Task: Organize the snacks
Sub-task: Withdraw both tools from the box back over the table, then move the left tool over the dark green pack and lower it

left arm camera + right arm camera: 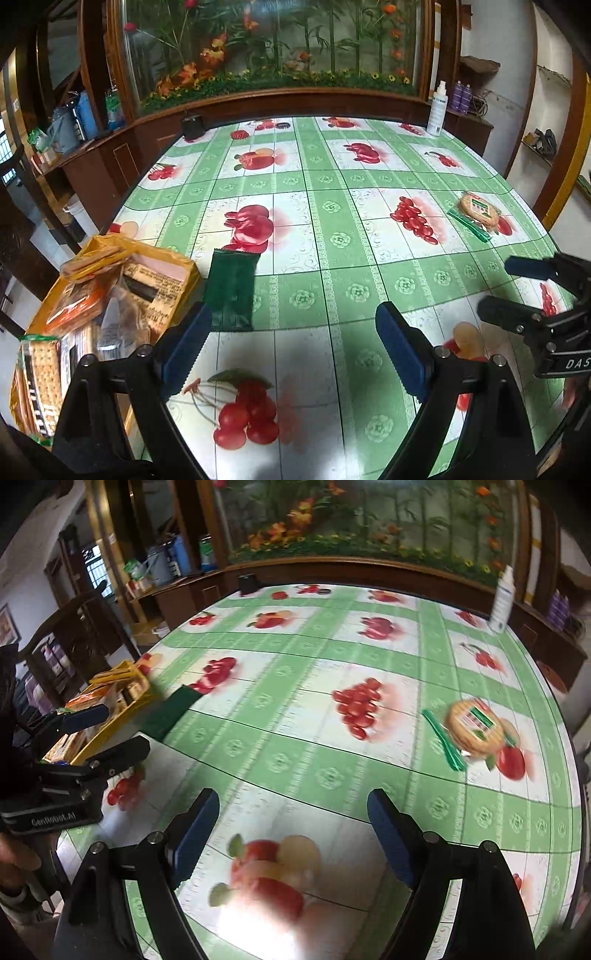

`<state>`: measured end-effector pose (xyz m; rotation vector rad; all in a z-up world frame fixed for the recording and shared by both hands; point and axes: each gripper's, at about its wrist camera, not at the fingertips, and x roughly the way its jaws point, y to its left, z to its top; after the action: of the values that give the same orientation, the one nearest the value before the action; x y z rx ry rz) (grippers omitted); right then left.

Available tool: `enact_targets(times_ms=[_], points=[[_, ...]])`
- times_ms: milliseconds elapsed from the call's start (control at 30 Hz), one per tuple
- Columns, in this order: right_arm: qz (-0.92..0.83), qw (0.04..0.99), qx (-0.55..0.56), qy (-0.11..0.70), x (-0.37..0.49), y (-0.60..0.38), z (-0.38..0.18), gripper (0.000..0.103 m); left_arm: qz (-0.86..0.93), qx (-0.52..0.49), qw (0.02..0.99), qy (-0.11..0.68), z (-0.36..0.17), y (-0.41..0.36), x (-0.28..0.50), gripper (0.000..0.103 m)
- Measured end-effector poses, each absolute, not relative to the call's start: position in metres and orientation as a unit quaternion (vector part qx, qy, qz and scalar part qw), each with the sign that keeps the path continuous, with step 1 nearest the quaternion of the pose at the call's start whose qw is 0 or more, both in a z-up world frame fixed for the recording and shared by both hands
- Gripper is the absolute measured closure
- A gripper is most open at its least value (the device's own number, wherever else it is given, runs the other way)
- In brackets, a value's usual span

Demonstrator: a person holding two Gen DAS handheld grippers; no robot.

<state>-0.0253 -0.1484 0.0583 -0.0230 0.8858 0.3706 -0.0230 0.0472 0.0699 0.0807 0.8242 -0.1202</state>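
Observation:
A yellow basket (177, 264) with several snack packs stands at the table's left edge; it also shows in the right wrist view (122, 716). A dark green snack pack (231, 286) lies flat beside it, also in the right wrist view (166, 712). A round cracker pack with a green seal (478, 212) lies at the far right, also in the right wrist view (474, 731). My left gripper (293, 350) is open and empty, just short of the green pack. My right gripper (293, 834) is open and empty above the table, short of the cracker pack.
The table carries a green and white fruit-print cloth (332, 229). A white spray bottle (437, 109) stands at the far right corner and a small black box (192, 127) at the far left. A wooden planter ledge (295, 96) runs behind the table.

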Motion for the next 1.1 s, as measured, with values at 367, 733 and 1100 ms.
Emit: enact_targets(times_ms=[367, 733, 1100], points=[[0.180, 0.882, -0.001, 0.436, -0.015, -0.161, 0.049, 0.020, -0.038, 0.039, 0.905, 0.422, 0.072, 0.058, 0.016, 0.013], [0.187, 0.879, 0.015, 0.438, -0.011, -0.169, 0.045, 0.020, -0.015, -0.034, 0.884, 0.465, 0.087, 0.114, 0.080, 0.013], [0.160, 0.886, 0.025, 0.433, -0.009, -0.196, 0.052, 0.020, -0.038, -0.026, 0.873, 0.486, 0.071, 0.100, 0.085, 0.013]])
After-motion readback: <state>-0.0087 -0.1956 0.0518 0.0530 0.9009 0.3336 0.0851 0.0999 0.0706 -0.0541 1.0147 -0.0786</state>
